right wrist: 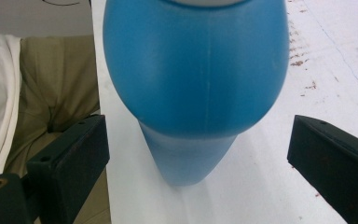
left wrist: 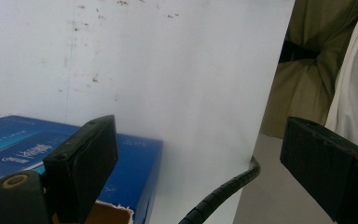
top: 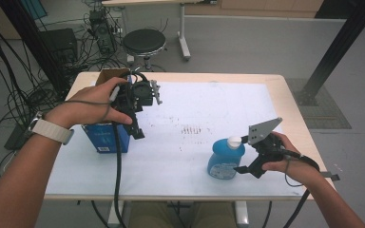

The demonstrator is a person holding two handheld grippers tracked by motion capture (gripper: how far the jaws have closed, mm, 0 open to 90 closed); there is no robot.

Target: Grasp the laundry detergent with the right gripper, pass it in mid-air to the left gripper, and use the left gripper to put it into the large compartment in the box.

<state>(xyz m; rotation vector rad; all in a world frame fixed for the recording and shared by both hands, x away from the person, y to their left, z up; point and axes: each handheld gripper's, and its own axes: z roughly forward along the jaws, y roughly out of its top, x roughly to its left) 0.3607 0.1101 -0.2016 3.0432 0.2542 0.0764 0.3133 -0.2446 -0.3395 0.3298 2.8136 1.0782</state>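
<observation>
Blue bottle (top: 225, 160) w/ white cap stands upright on the white sheet (top: 195, 109) covering the desk (top: 285, 90), near the front edge, right of centre. Right hand-held gripper (top: 241, 169) sits just beside it on the right, held in the person's right hand (top: 278, 154), grey three-cornered plate on top. In the right gripper view the bottle (right wrist: 196, 70) hangs big and close between the two black jaws, which stand wide apart: a clear gap of white sheet shows on each side, pads not touching the bottle, nothing gripped. Left hand-held gripper (top: 137, 128) is over at the desk's left side, held in the left hand (top: 95, 102), a pale watch strap on that wrist; it points down and toward the person, above the blue box (top: 105, 137). Box is cardboard, open top, brown inside, blue printed sides, standing on the sheet at left, well apart from the bottle. In the left gripper view, jaws also wide open w/ nothing between them; box (left wrist: 135, 163) lies under the left-hand jaw, the gripper's ribbed cable (left wrist: 223, 191) curls up between the jaws, and the desk's front edge plus the person's khaki trousers (left wrist: 298, 93) show at right. Sheet has small brownish specks around its middle. Beyond the desk: a round black stool (top: 144, 42) and a tangle of cables on the floor.
</observation>
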